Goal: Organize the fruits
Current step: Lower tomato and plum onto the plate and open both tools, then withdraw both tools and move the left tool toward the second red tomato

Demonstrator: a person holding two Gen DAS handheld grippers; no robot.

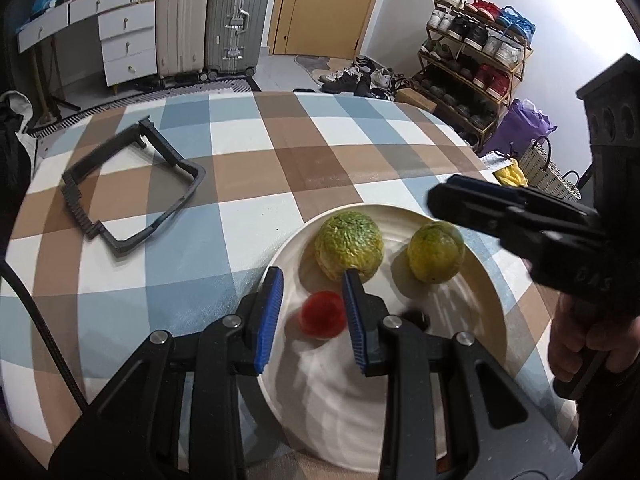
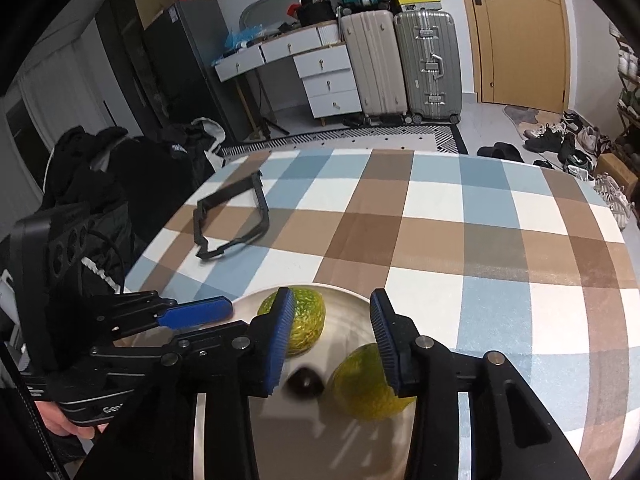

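A black angular plastic frame lies on the blue, brown and white checked tablecloth — two upright hard-shell suitcases beyond.

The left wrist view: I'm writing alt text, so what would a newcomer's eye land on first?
The white plate near the table's front edge, holding two yellow-green fruits at the back, and a small red fruit framed between the open blue pads of the left gripper. Then the black square frame, lying on the checked tablecloth at left.

plate: smooth, glossy ceramic | tablecloth: matt checked cloth | green fruit: rough, wrinkled skin
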